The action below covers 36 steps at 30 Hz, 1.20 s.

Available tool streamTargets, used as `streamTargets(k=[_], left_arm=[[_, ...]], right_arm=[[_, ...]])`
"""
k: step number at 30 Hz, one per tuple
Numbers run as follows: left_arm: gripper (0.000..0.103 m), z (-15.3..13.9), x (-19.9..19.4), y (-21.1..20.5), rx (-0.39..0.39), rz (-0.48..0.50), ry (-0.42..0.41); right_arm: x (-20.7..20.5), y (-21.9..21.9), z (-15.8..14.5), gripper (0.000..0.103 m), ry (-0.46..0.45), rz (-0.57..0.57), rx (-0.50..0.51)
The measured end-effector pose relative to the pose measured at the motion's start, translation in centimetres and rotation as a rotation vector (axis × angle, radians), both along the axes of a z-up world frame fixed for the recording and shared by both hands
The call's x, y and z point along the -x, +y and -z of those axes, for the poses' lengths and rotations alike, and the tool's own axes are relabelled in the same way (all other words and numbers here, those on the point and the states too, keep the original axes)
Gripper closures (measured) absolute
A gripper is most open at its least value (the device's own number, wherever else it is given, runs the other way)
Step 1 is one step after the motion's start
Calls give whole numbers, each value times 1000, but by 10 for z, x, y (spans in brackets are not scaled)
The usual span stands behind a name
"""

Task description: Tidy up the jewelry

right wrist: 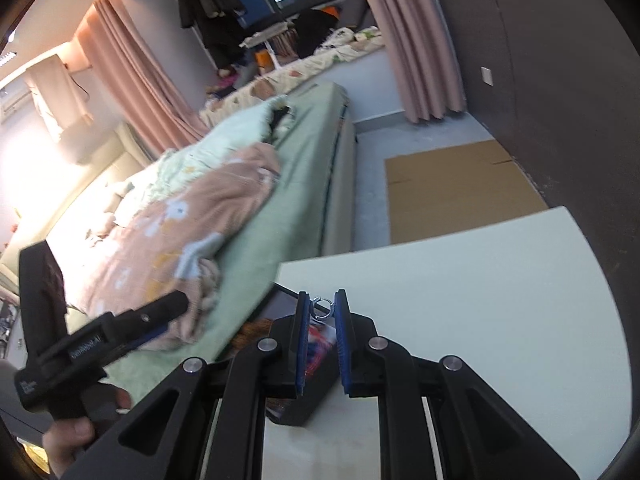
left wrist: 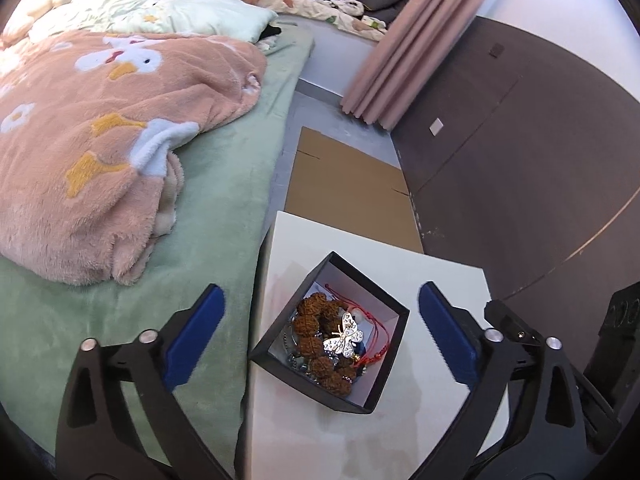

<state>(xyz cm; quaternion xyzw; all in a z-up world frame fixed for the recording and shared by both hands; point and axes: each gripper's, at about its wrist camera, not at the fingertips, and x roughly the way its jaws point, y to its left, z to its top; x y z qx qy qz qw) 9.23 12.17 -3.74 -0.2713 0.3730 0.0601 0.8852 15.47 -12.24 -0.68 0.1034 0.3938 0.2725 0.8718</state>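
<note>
Bedroom clutter fills both views: a bed (left wrist: 224,184) under a green sheet, with a pink fleece blanket (left wrist: 100,152) printed with white ducks, runs along the left of both grippers, pink curtains (left wrist: 396,52) hang beyond it, and flat cardboard (left wrist: 352,188) lies on the floor ahead of the fingertips.

Seen from the left wrist, the left gripper (left wrist: 320,312) has its blue pads spread as wide as they go, with nothing between them. Below and between the fingers sits a black box (left wrist: 384,356) with a white lining, on a white table (left wrist: 440,280). Inside it lies a heap of jewelry: knobbly brown beads (left wrist: 316,320), a silver butterfly brooch (left wrist: 346,336) on top of them, and a red cord (left wrist: 380,332) looped toward the right finger's side.

Seen from the right wrist, a hand (right wrist: 72,440) at the far left grips the other tool, whose white lettering is too blurred to read. The right gripper (right wrist: 322,304) has its pads drawn close, pinching a small silver ring (right wrist: 323,305) at the fingertips. The box shows dimly behind and under these fingers, at the table's left edge.
</note>
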Motion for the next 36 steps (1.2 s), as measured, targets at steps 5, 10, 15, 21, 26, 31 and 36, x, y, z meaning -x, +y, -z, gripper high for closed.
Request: streamTargets(k=[5, 10, 15, 21, 26, 31, 36], left_arm=[[5, 2, -1, 7, 20, -24, 11], [5, 0, 0, 12, 24, -38, 10], [5, 0, 0, 9, 18, -30, 10], [5, -9, 4, -16, -58, 3, -27], [5, -16, 8, -43, -153, 52, -35], [5, -24, 17, -59, -238, 74, -45], [5, -34, 30, -69, -262, 64, -72]], right_arm=[[-4, 17, 4, 89, 19, -35, -61], [-8, 17, 14, 36, 38, -9, -67], [-10, -1, 15, 33, 61, 26, -52], [1, -24, 18, 19, 82, 90, 14], [9, -43, 9, 10, 75, 120, 62], [19, -62, -2, 8, 55, 137, 71], [30, -76, -12, 7, 35, 133, 93]])
